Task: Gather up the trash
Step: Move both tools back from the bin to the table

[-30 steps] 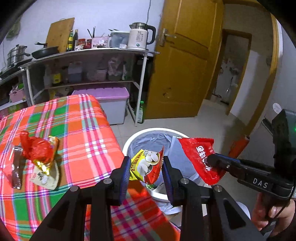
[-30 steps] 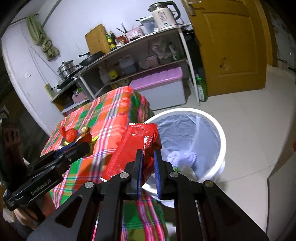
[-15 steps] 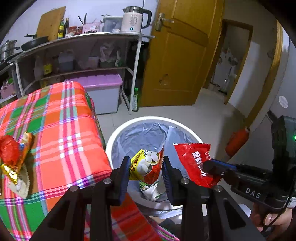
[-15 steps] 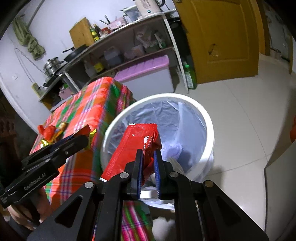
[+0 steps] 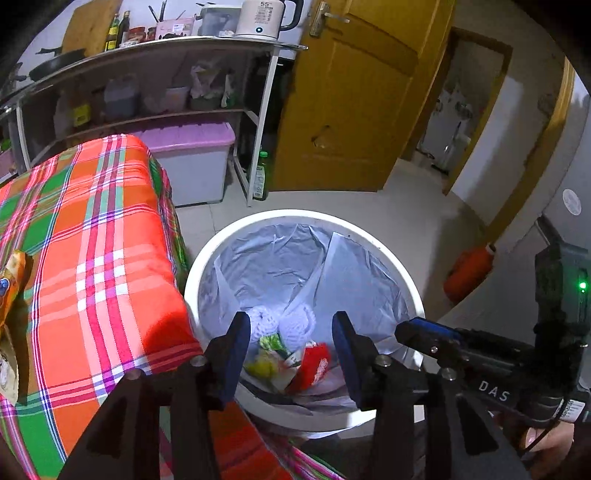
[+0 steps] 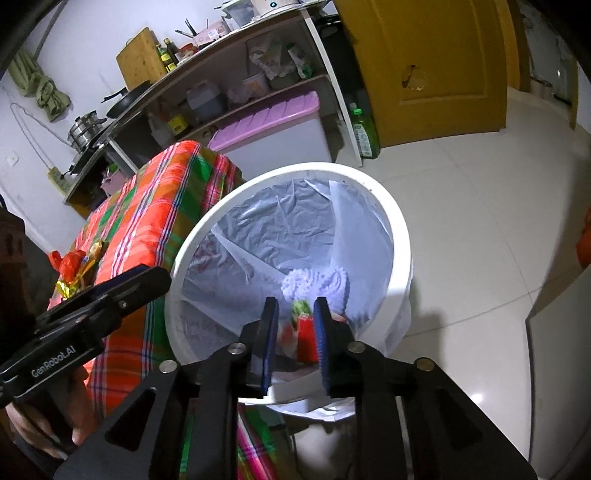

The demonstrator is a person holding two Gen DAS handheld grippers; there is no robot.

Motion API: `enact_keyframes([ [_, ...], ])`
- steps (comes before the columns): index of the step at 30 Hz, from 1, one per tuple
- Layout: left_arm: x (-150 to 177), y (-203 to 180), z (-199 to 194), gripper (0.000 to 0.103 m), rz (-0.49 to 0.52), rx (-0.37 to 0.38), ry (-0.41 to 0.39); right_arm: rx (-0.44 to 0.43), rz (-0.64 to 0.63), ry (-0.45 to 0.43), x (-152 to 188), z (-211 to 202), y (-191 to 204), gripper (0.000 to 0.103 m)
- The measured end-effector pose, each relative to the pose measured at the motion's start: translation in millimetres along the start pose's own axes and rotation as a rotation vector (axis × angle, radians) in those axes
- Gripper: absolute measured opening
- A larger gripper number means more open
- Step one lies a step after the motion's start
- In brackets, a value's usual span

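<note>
A white trash bin point(image 5: 207, 258) with a pale liner stands on the floor beside the plaid-covered table point(image 5: 92, 236); it also shows in the right wrist view point(image 6: 399, 229). My left gripper point(image 5: 290, 339) is open and empty above the bin's near side. My right gripper point(image 6: 293, 328) is open and empty above the bin; it shows in the left wrist view point(image 5: 417, 332). A red wrapper point(image 5: 316, 363) and a yellow wrapper point(image 5: 262, 365) lie in the bin with white crumpled material point(image 5: 280, 321). More wrappers point(image 6: 74, 269) lie on the table, at the left edge in the left wrist view point(image 5: 11, 284).
A metal shelf rack point(image 5: 155, 55) with a kettle point(image 5: 258, 18) and a purple-lidded storage box point(image 5: 192, 162) stands behind the table. A yellow wooden door point(image 5: 354, 96) is beyond. A green bottle point(image 6: 364, 133) stands on the tiled floor. An orange object point(image 5: 469, 273) lies at right.
Both grippers opened over the bin. The yellow wrapper left my left gripper and the red wrapper left my right gripper; both now lie in the bin.
</note>
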State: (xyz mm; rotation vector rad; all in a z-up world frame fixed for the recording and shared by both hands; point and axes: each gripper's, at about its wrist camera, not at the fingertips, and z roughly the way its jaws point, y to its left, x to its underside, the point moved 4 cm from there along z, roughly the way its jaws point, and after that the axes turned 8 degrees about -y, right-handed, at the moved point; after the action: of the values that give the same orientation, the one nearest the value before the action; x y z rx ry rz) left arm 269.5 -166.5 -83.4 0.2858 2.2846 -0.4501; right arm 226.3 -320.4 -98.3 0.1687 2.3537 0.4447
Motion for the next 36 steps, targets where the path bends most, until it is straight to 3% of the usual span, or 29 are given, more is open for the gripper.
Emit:
enact_keyframes([
  [17, -0.6, 5.4, -81.9, 0.046, -0.034, -0.016, -0.161, -0.088, -0.087, -0.135, -6.8, -59.0, 46.7, 0.025],
  [22, 2.2, 14.3, -110.6, 0.046, -0.050, -0.030, -0.206, -0.126, -0.126, -0.159, -5.7, -71.1, 70.1, 0.035],
  [36, 25.4, 54.1, -171.6, 0.046, -0.064, -0.135, -0.268, -0.230, -0.236, -0.138, 11.4, -78.8, 132.3, 0.037],
])
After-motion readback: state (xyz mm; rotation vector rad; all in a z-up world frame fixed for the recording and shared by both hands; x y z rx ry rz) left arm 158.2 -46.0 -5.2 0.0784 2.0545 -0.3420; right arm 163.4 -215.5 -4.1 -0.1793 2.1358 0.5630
